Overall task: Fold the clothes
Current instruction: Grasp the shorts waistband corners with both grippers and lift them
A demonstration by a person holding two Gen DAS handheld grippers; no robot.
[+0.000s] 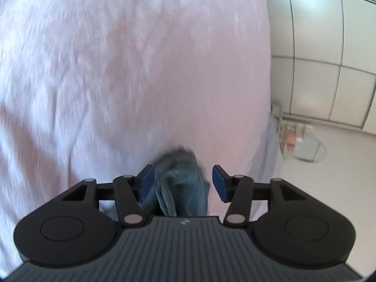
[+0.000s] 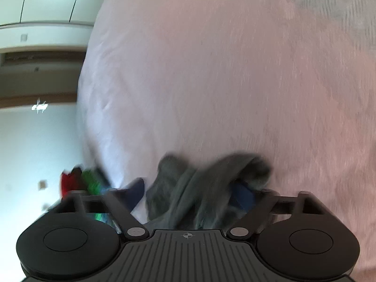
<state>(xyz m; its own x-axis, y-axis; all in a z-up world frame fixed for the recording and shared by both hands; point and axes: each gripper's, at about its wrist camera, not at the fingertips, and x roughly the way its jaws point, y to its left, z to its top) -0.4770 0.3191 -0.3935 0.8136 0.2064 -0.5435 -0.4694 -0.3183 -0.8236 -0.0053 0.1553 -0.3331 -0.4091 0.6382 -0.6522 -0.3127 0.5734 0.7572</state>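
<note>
Left gripper (image 1: pixel 182 183): jaws stand apart; the blue pads (image 1: pixel 221 184) flank a bunch of grey-teal garment (image 1: pixel 182 188). The cloth lies against the left pad, with a clear gap to the right pad (no pinch visible).
Right gripper (image 2: pixel 188 193): jaws spread wide; a dark grey garment (image 2: pixel 206 188) is heaped between them and drapes over the right blue pad (image 2: pixel 243 195). Motion blur hides whether either pad presses on it.
Garment position: in both views the cloth sits just ahead of the gripper body, over the bed cover (whether it touches the cover cannot be told).
Pose: each gripper points forward and downward at the bed.
Open room: ahead of both grippers the pale pink bed cover (image 1: pixel 117 70) runs wide and bare.
Edges: in the left wrist view the bed's edge falls away on the right; in the right wrist view, on the left.
Surface: soft, lightly creased, blurred.
Room, left wrist view: white panelled cupboards (image 1: pixel 329 58), pale floor, a round mirror (image 1: pixel 307 150) lying near the bed.
Room, right wrist view: red and green clothes (image 2: pixel 82 181) near the bed's edge.
</note>
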